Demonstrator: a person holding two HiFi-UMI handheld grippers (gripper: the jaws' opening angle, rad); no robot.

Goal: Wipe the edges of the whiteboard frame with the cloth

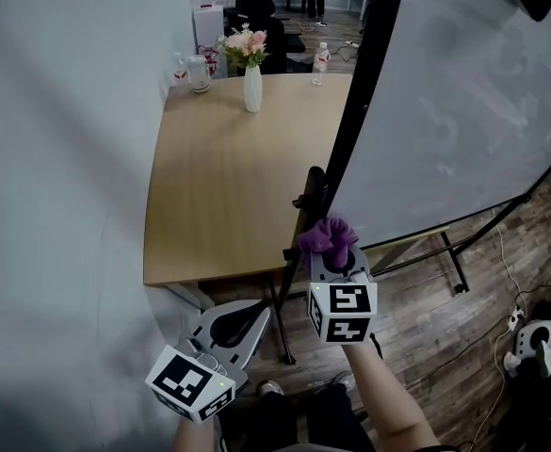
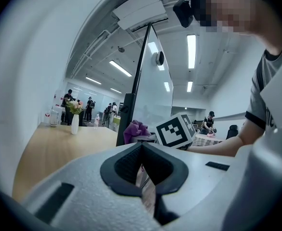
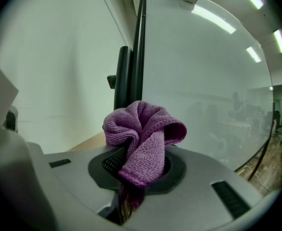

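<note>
**Wiping the frame edge, start of a stroke.** The right gripper point(image 1: 334, 255) is clamping a purple cloth point(image 3: 143, 129). The cloth is bunching out of the closed jaws in a loose fold. It is sitting at the lower stretch of the black whiteboard frame point(image 1: 362, 92), just below a black bracket point(image 1: 313, 191). Whether cloth and frame are touching cannot be told. The left gripper point(image 2: 145, 177) is hanging low beside the table point(image 1: 209, 205), jaws together and holding nothing.

Judged risks:
- (a) The bracket is lying in the path of an upward stroke. The loose fold may be snagging on it and dragging free of the pinch.
- (b) Only a small wad is standing proud of the jaws. A tilted approach may be putting hard jaw tips, not cloth, on the frame.
- (c) Nothing is steadying the board on its stand, so sideways pressure may be rocking it.
</note>
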